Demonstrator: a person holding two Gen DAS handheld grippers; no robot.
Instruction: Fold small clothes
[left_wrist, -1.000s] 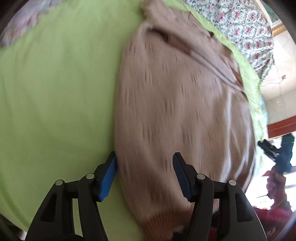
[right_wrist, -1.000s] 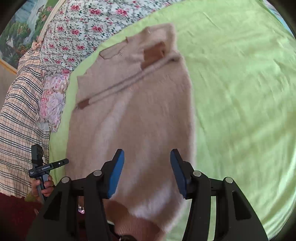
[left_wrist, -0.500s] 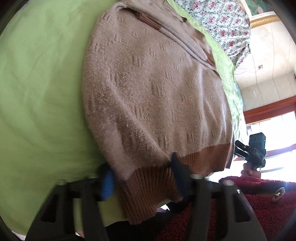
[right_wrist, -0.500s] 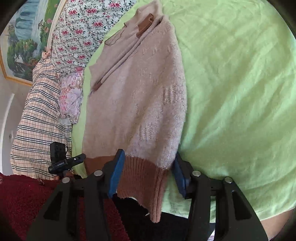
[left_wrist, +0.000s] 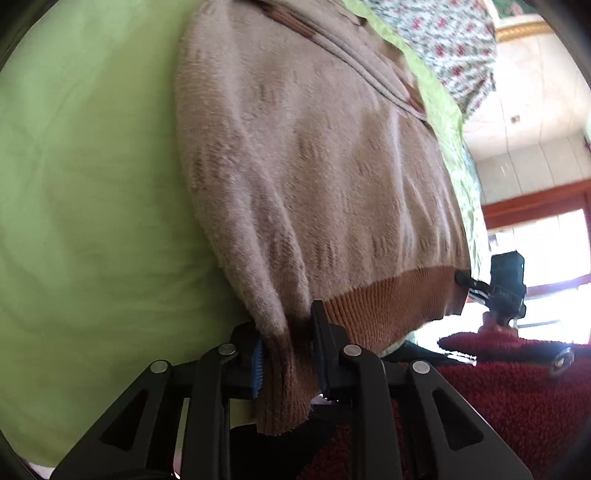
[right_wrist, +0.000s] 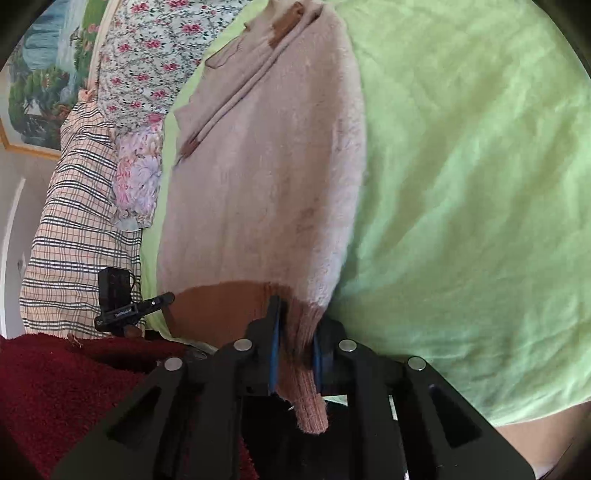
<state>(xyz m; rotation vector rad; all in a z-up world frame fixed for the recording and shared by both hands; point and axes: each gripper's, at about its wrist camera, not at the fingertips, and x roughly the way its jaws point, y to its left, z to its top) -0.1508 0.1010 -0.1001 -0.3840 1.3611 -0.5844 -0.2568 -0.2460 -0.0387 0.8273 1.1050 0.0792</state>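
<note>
**Both grippers clamped on the sweater hem**

Your left gripper (left_wrist: 286, 354) is closed nearly together, its blue pads pinching one corner of the ribbed brown hem (left_wrist: 388, 306) of the sweater (left_wrist: 314, 147). Your right gripper (right_wrist: 295, 354) grips the opposite hem corner the same way, jaws close with only knit between them. Both tools point forward along the garment at its near edge, low to the bed. The sweater lies lengthwise on the green sheet (right_wrist: 480, 184), body beige and fuzzy, its sleeves apparently folded across the far end, though blur makes that uncertain. Floral bedding (right_wrist: 147, 48) and a plaid cloth (right_wrist: 70, 221) lie beside the sheet.
</note>
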